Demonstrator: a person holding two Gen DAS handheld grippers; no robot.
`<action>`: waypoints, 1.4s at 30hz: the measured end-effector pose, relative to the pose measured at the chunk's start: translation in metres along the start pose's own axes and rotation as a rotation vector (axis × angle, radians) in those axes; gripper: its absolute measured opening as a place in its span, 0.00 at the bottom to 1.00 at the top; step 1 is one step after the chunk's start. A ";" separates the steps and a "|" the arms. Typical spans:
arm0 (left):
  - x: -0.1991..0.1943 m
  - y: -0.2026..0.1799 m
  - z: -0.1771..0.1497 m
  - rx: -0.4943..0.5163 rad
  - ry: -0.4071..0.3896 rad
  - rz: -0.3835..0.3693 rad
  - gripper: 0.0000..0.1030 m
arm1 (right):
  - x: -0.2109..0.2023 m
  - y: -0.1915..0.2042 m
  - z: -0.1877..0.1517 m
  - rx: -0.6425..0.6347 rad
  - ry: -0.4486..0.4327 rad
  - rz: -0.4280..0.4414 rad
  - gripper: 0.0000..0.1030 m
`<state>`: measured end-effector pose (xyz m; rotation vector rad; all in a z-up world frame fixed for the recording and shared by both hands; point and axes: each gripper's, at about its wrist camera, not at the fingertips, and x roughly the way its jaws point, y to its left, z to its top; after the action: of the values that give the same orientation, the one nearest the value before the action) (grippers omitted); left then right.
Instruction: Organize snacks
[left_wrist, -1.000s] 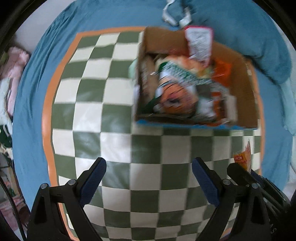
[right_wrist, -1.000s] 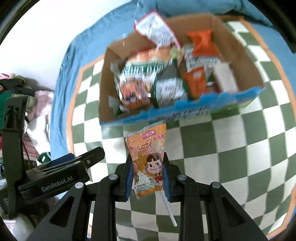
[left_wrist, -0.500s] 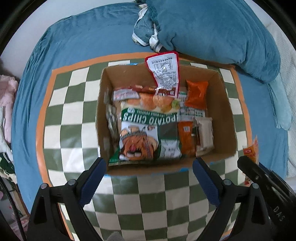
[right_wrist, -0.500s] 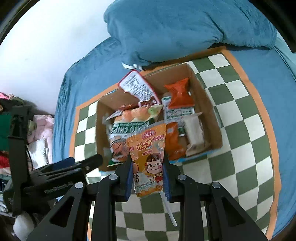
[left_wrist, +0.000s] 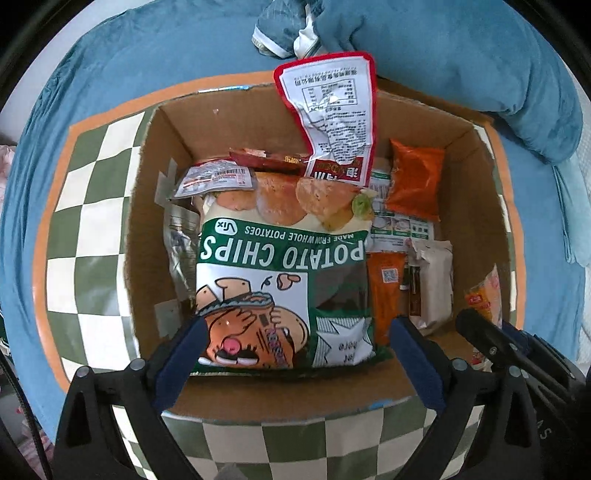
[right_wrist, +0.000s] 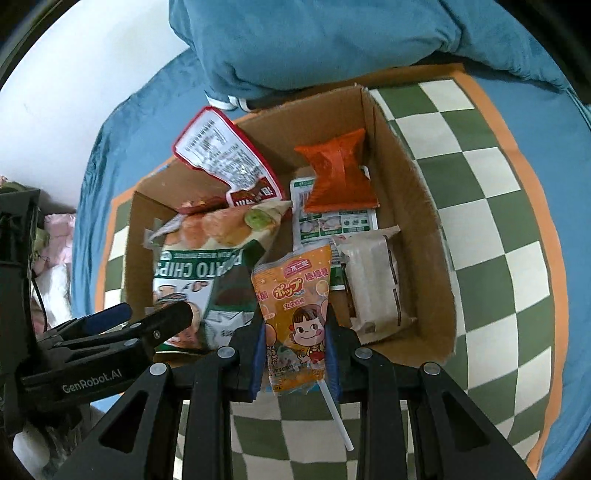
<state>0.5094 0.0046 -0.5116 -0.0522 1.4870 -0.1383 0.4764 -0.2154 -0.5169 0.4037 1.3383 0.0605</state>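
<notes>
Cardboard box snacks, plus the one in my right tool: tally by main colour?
Green-and-white: 2, potato chips bag, flat packet
Orange: 3, crinkled packet, QR sachet, lollipop pack in right tool
Red: 2, red-edged pouch, dark red packet
Silver: 2, barcode packet, side packet
Beige: 1, wrapped bar
Total: 10

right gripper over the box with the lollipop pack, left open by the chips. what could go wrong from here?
1. The lollipop pack is pinched low in the right gripper, its white stick trailing; it may snag on the cardboard box wall.
2. The box is crowded; dropped onto the potato chips bag, the pack could slide.
3. The open left gripper straddles the chips bag and sits close to the right one; they could collide.
</notes>
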 end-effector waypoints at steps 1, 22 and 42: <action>0.003 0.000 0.001 -0.001 0.000 -0.002 0.97 | 0.005 -0.001 0.001 -0.001 0.005 0.001 0.28; 0.012 0.005 0.000 -0.009 -0.007 0.011 0.97 | 0.032 -0.016 0.001 0.026 0.030 -0.057 0.72; -0.095 0.003 -0.033 -0.013 -0.105 0.012 0.97 | -0.089 0.013 -0.011 -0.061 -0.111 -0.151 0.88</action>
<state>0.4697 0.0209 -0.4210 -0.0597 1.3830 -0.1144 0.4470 -0.2248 -0.4320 0.2502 1.2507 -0.0466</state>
